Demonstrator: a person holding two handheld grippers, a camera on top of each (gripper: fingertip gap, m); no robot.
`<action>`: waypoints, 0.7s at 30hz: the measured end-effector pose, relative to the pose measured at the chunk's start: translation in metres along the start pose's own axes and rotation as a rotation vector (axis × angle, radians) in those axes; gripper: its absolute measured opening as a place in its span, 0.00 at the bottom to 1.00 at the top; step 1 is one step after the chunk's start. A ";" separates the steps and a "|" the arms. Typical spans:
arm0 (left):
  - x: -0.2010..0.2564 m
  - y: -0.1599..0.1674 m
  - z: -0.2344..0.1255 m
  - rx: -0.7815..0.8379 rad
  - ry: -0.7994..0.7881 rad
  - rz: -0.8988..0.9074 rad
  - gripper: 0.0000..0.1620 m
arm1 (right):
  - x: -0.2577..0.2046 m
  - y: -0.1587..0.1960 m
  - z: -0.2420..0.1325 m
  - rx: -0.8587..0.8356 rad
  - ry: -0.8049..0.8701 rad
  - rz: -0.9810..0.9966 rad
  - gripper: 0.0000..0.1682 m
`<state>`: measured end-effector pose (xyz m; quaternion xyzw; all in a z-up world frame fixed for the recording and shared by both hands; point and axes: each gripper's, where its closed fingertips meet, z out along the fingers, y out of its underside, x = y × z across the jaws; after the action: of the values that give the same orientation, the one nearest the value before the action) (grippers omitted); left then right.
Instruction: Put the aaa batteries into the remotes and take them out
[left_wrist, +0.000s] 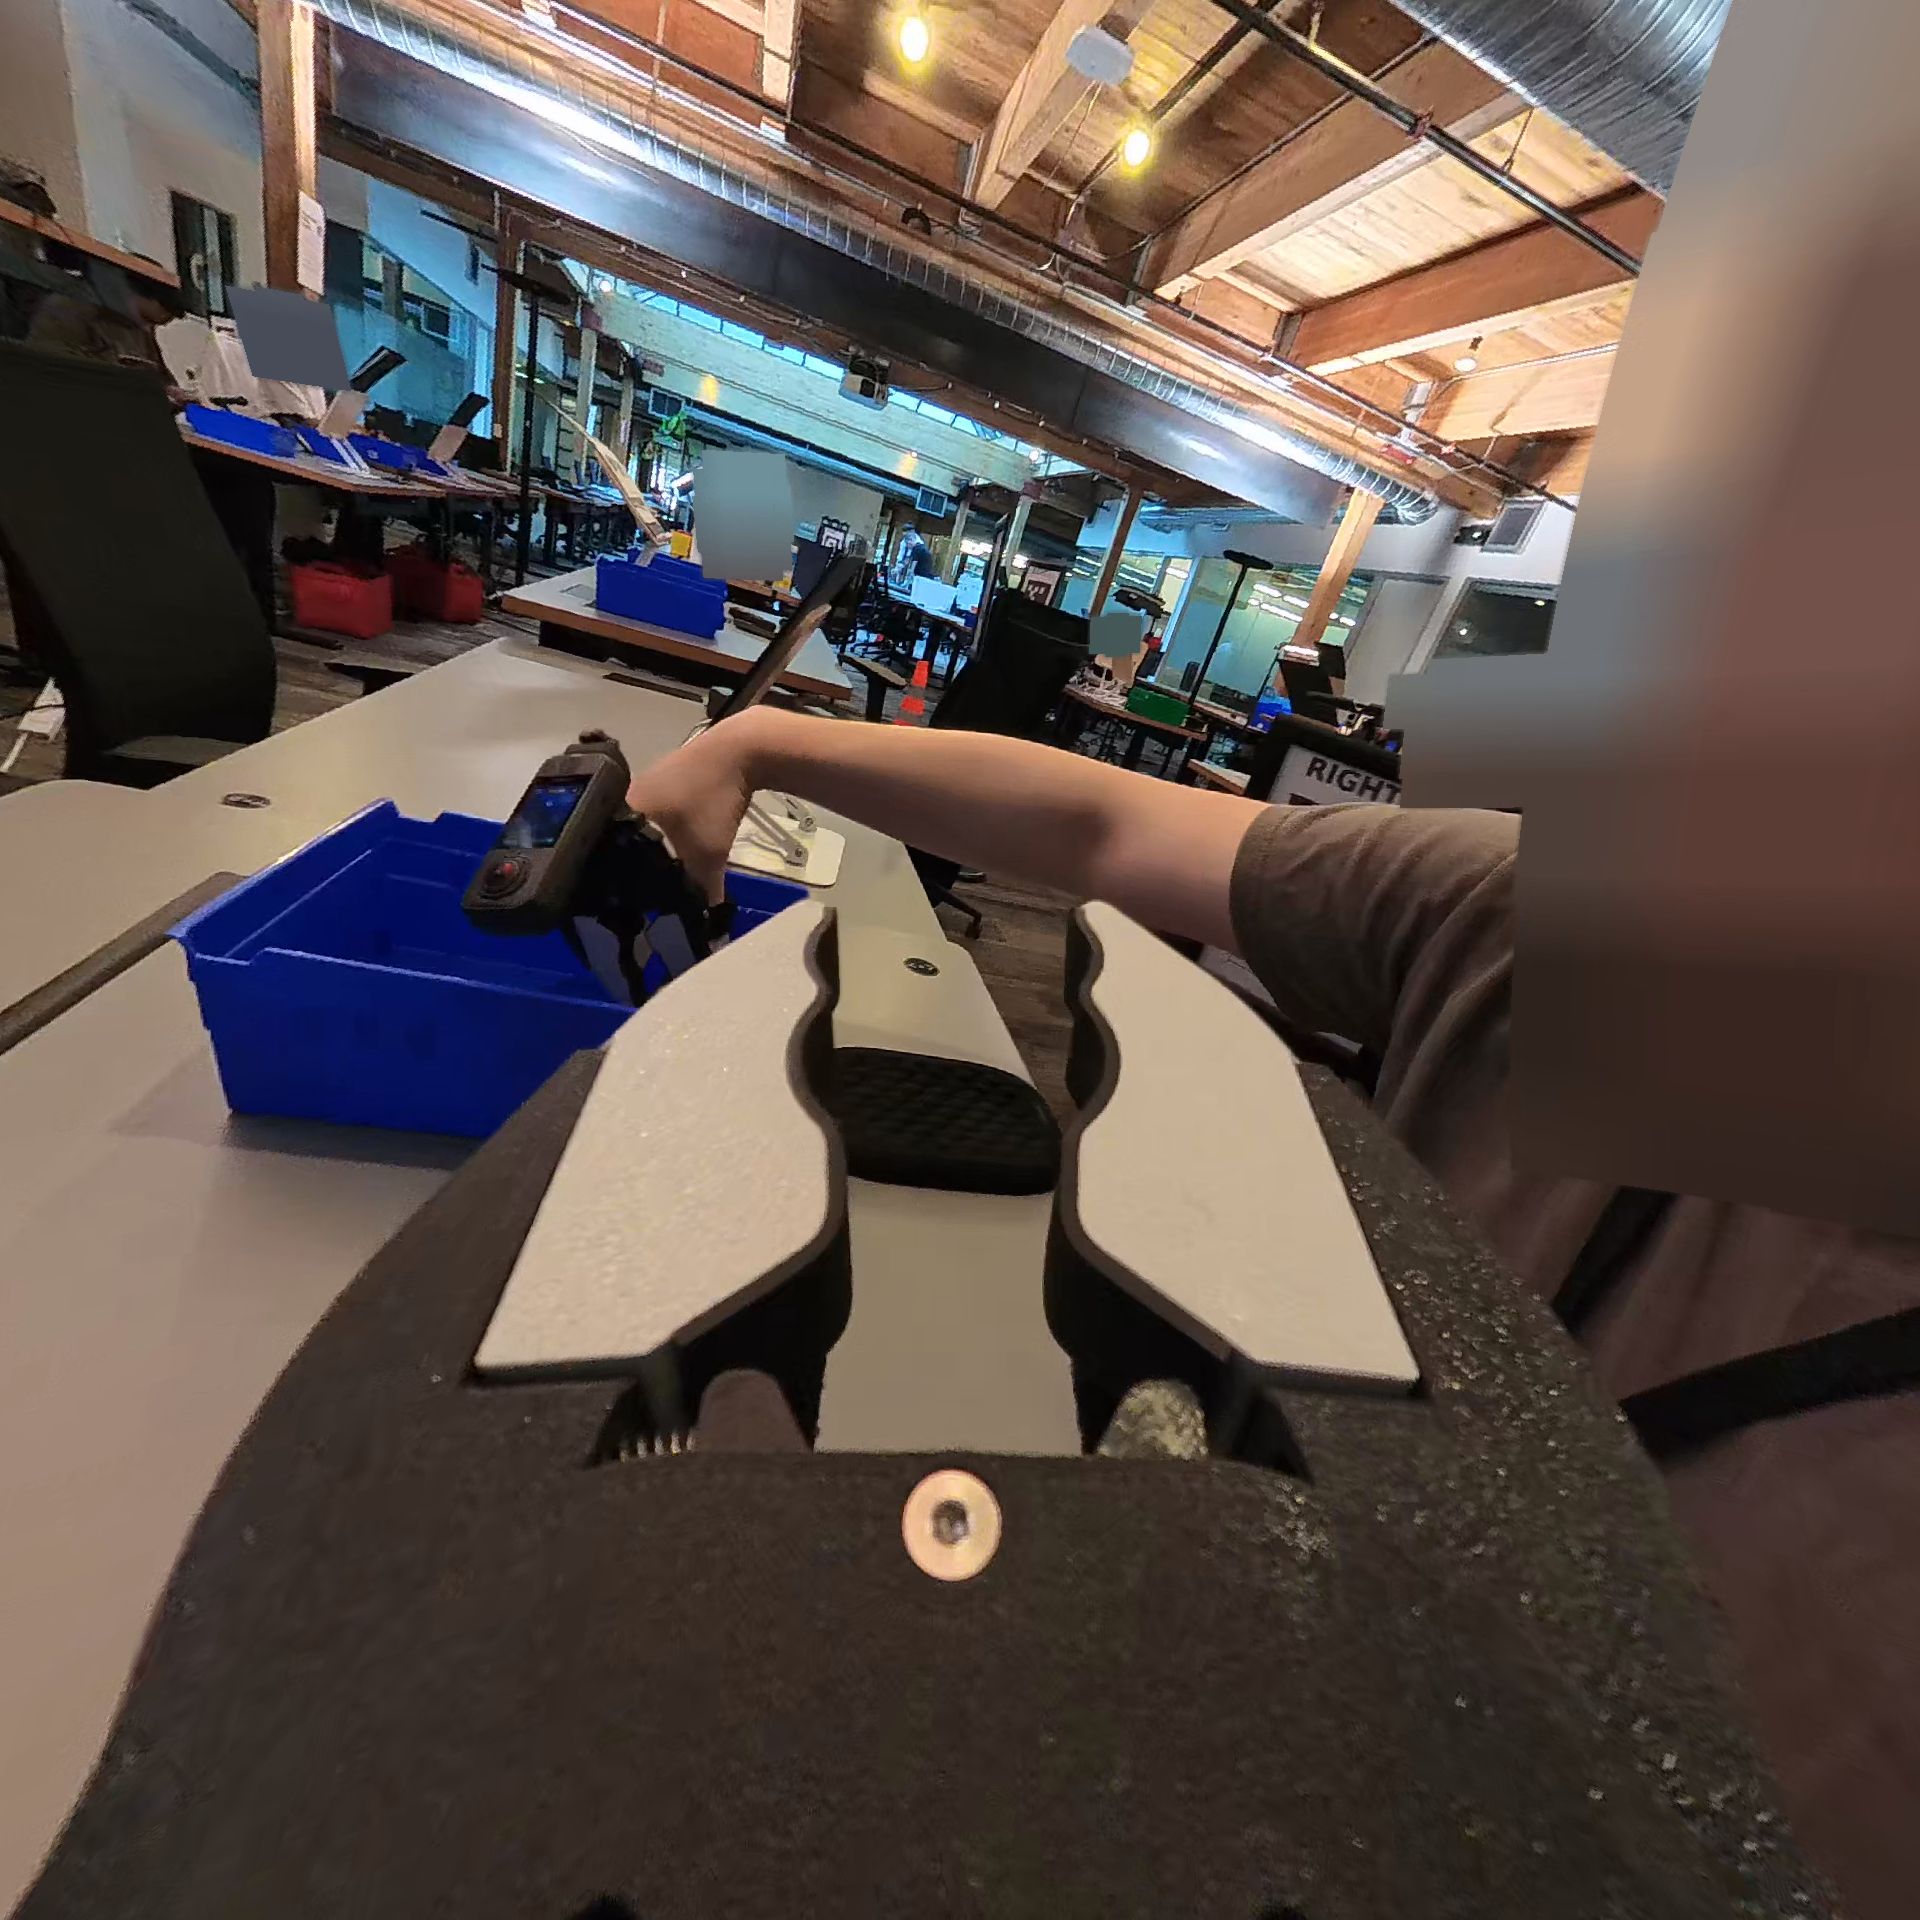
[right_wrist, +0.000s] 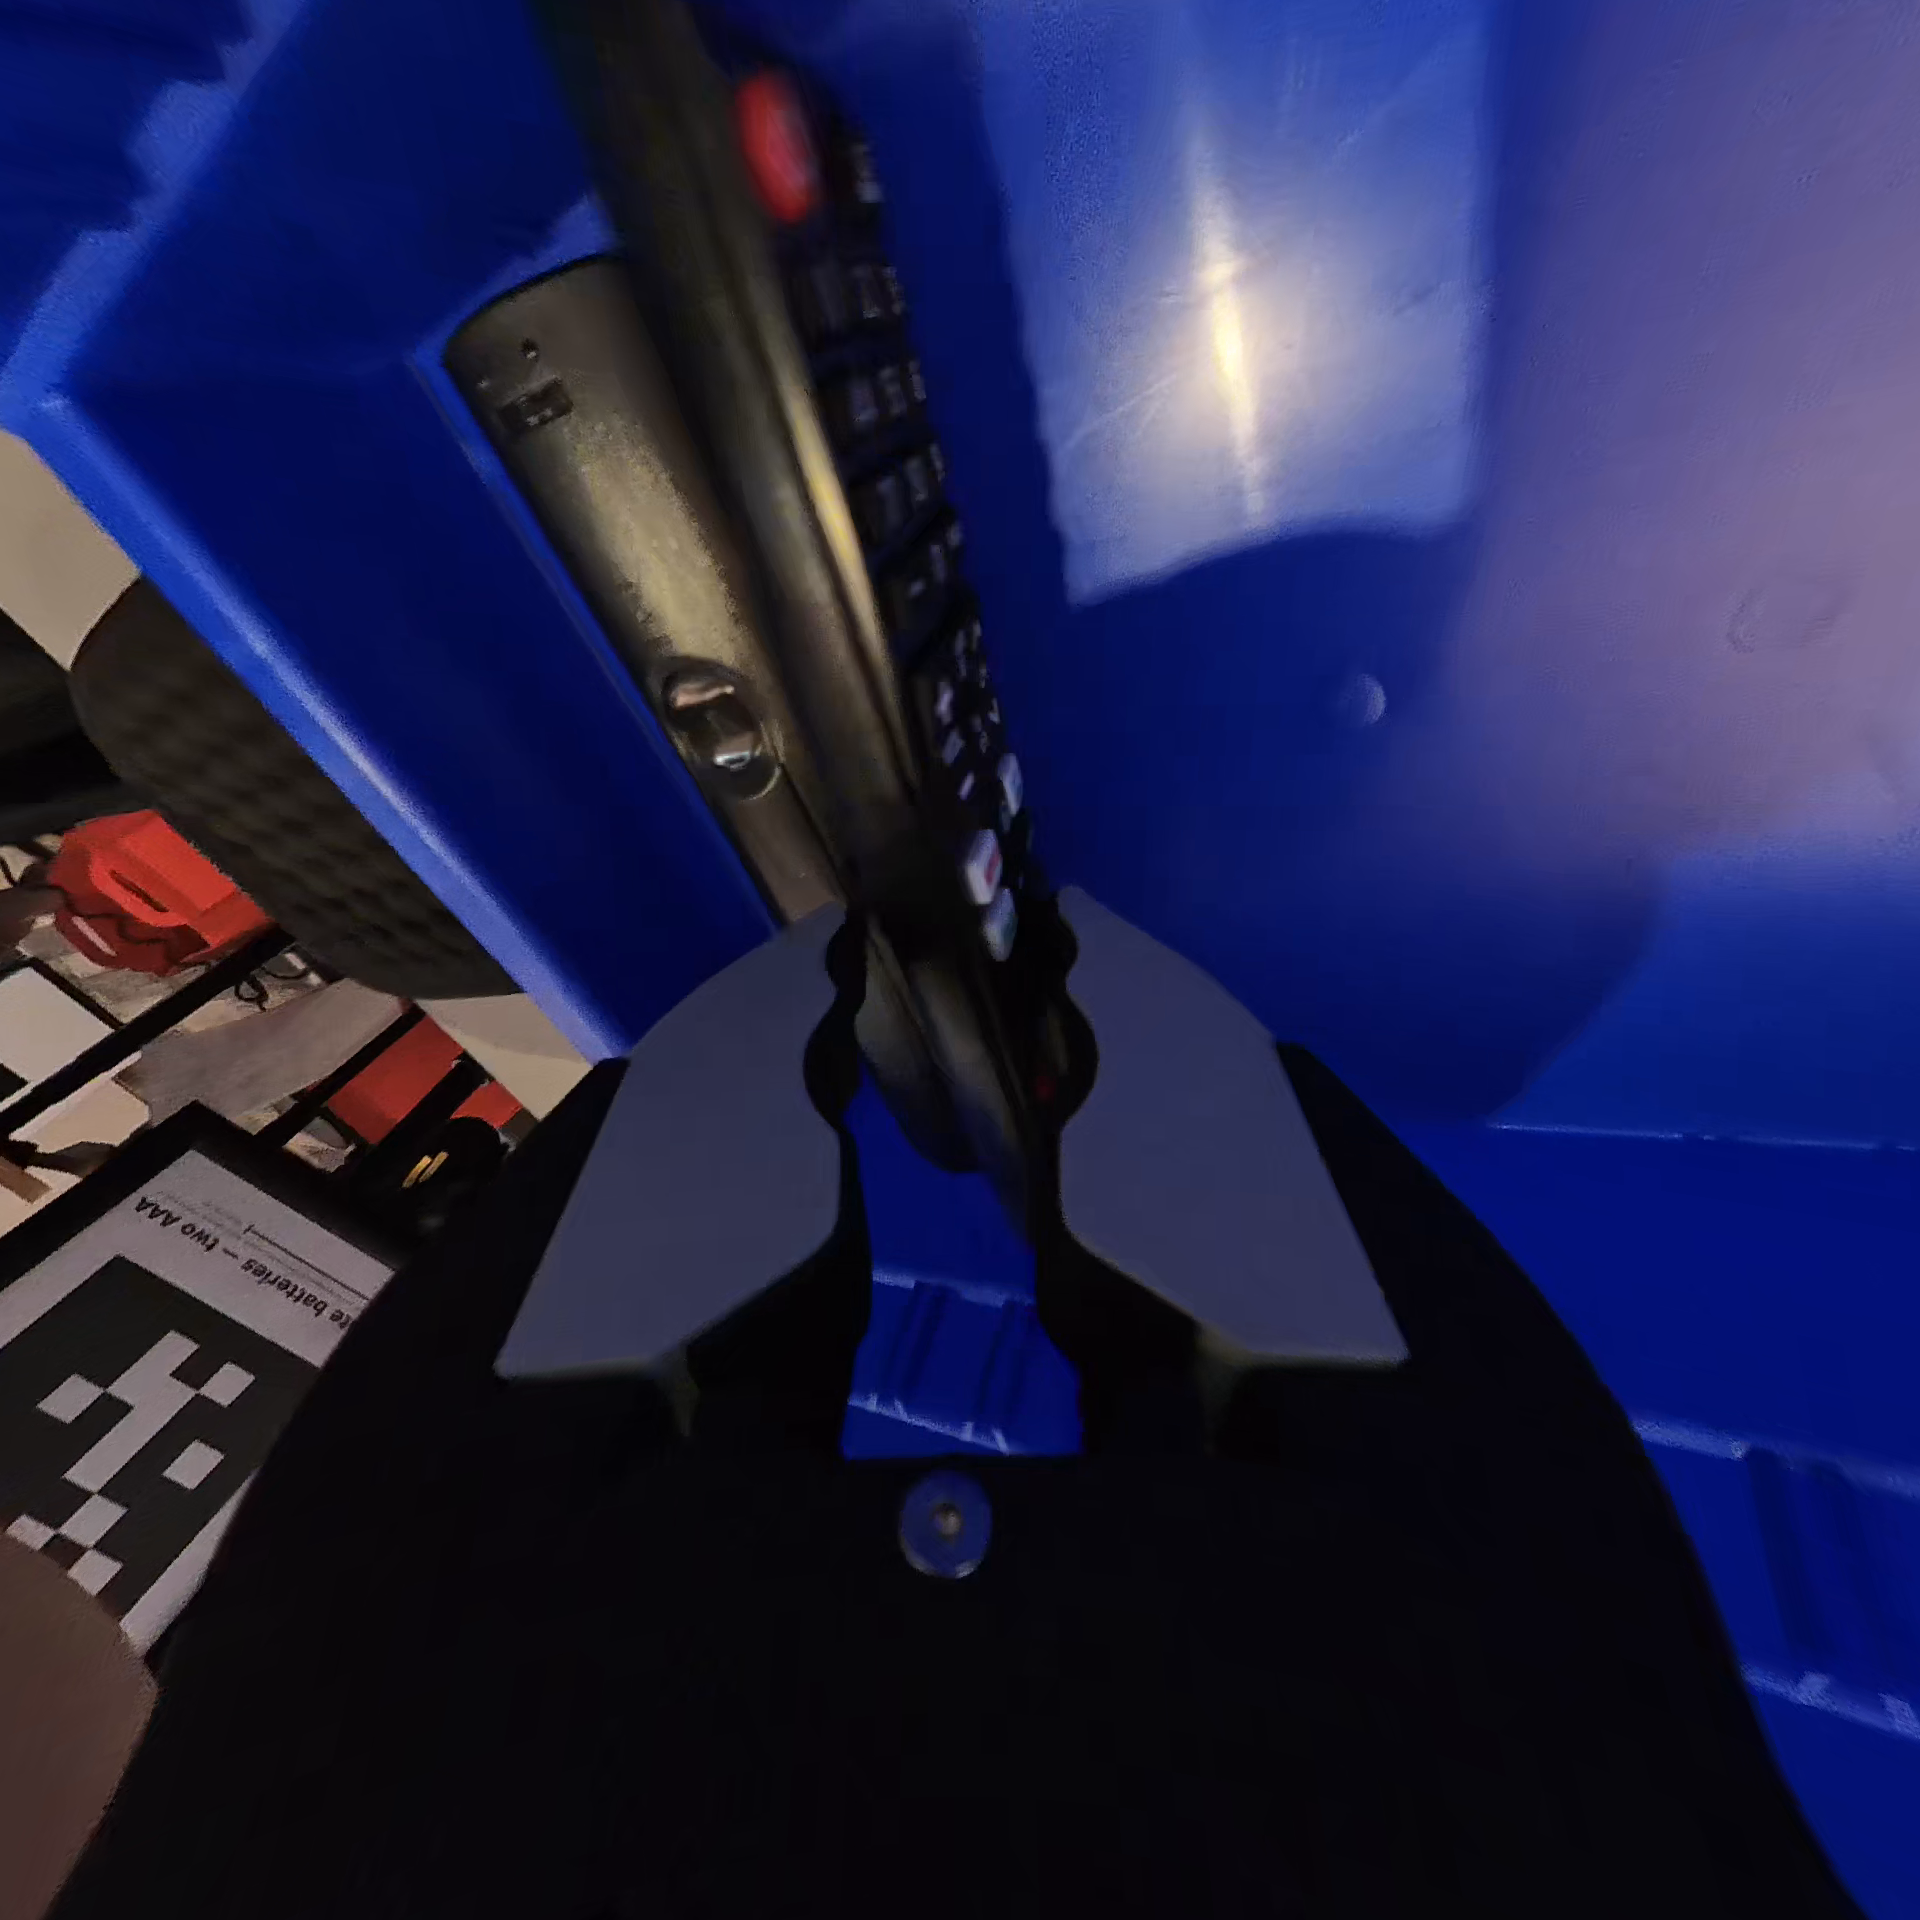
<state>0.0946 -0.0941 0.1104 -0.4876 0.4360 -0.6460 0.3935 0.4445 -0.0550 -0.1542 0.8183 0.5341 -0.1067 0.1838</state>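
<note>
Closest thing in the right wrist view is the right tool (right_wrist: 951, 1023), and its jaws are pinched on the near end of a black remote (right_wrist: 914, 644), gripping it by the thin edges with the button face turned sideways. It's down inside the blue bin (right_wrist: 1455, 935), and there's a second remote (right_wrist: 613, 540) lying right against the bin wall, touching or almost touching the held one. That's where I'd expect trouble: the grip is way out at one end, so the long body can pivot or slide out of the jaws once it's lifted, and it could drag the second remote or catch on the bin wall on the way up. The left tool (left_wrist: 951, 971) is empty with jaws wide apart, hovering over the grey counter (left_wrist: 156, 1247) just beside the bin, with a black textured pad (left_wrist: 940, 1127) lying past its tips. So nothing is backing up that remote if it tips. No batteries visible anywhere, can't tell if they're in the bin or already inside a remote. Picture's blurry too, so the exact contact on the right jaw is hard to judge
</note>
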 end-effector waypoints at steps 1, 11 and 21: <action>-0.002 0.001 0.000 -0.002 -0.007 0.000 0.25 | 0.000 -0.001 0.001 -0.012 -0.011 0.006 0.23; -0.011 -0.001 -0.009 -0.007 -0.066 0.003 0.25 | 0.024 -0.036 -0.015 0.193 0.095 -0.052 0.27; -0.014 -0.057 -0.131 -0.026 -0.618 0.222 0.24 | 0.018 -0.043 -0.066 0.479 0.381 -0.077 0.24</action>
<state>-0.0345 -0.0401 0.1414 -0.6150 0.3550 -0.4148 0.5689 0.4116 0.0033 -0.1084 0.8228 0.5490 -0.0811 -0.1222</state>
